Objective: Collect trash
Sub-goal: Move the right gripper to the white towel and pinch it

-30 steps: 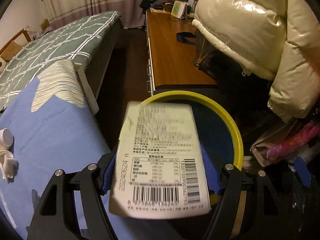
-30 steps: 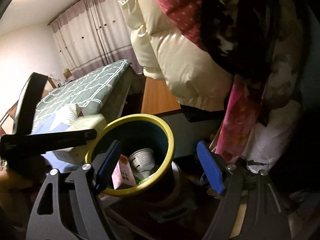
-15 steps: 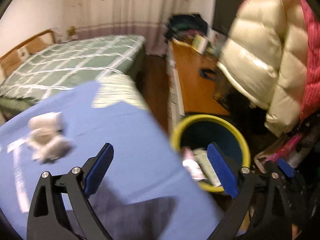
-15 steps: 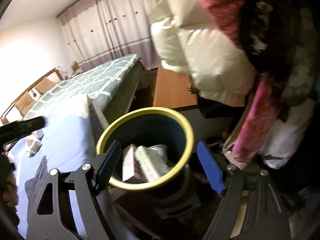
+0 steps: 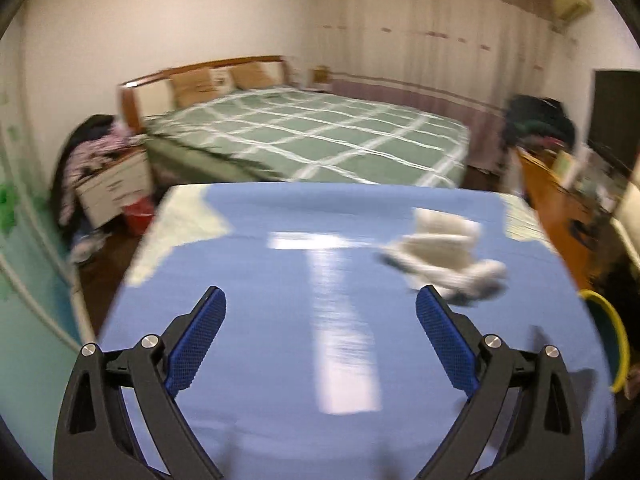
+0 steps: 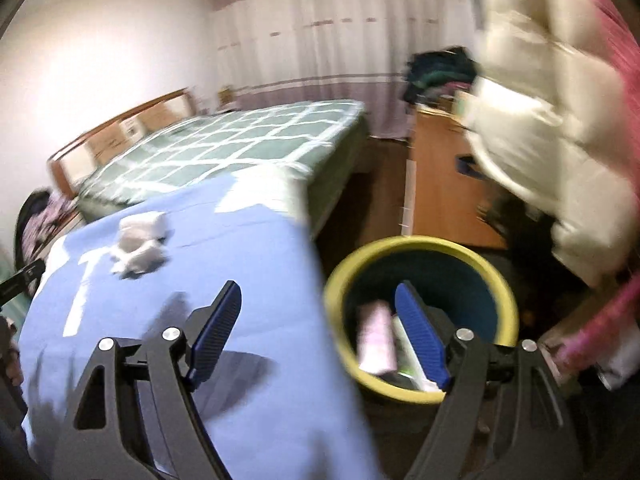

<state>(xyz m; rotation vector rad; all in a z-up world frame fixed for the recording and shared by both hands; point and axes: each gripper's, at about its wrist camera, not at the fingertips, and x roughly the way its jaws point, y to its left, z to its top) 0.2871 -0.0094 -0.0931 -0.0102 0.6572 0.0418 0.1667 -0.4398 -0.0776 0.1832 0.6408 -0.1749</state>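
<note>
The crumpled white tissue (image 5: 444, 252) lies on the blue table (image 5: 280, 280), just beyond the right pad of the left gripper (image 5: 320, 336), whose fingers spread wide and empty. Blur hides its shape and long axis. The right gripper (image 6: 318, 328), also wide and empty, straddles the table's edge beside the yellow-rimmed bin (image 6: 496, 280), where a pink carton (image 6: 376, 340) stands.

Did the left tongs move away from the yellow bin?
Yes. The left tongs swung left, away from the yellow bin, now at the view's right edge, and face the white tissue wad on the blue cloth.

White crumpled tissue (image 5: 444, 254) on blue cloth, yellow-rimmed bin (image 6: 420, 312) holding cartons
</note>
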